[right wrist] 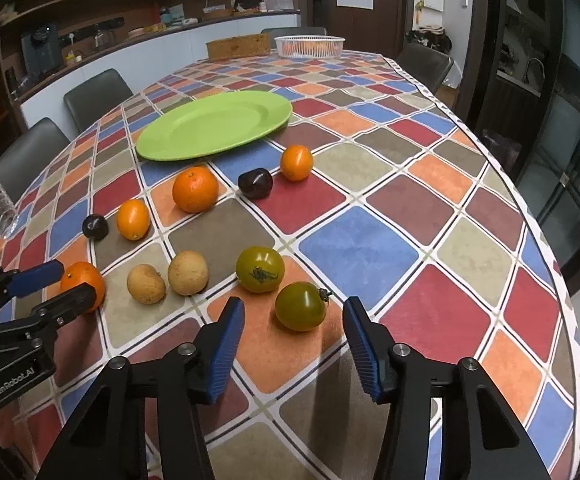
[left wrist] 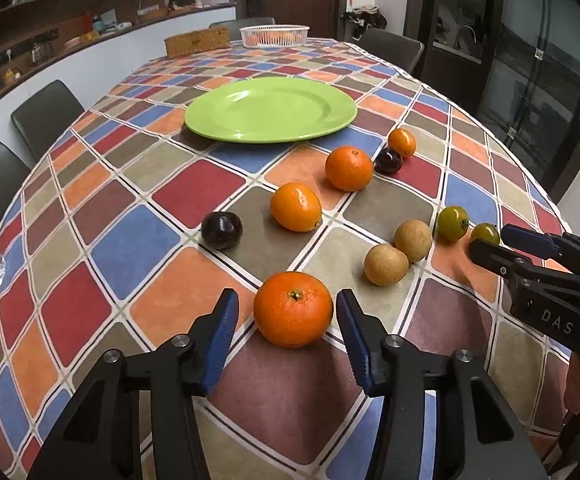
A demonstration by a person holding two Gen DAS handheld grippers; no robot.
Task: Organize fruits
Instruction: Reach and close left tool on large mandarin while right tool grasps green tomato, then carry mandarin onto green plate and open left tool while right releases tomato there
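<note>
Nearest my left tongs [left wrist: 285, 322], a mandarin [left wrist: 293, 309] sits between the spread blue pads, untouched; my right tongs [right wrist: 294, 326], also spread, frame a green tomato [right wrist: 300, 306] on the bench [right wrist: 370, 240]. Nothing is pinched yet, so I judge this the first pick. Next I should press both pairs gently (tomato skin bruises) and carry the fruit to the empty green plate [left wrist: 270, 109] beyond. More mandarins, two dark plums, two brown fruits and another tomato lie scattered near. Checkered oilcloth covers the bench; chairs, shelves and a white basket [right wrist: 310, 46] stand behind.
</note>
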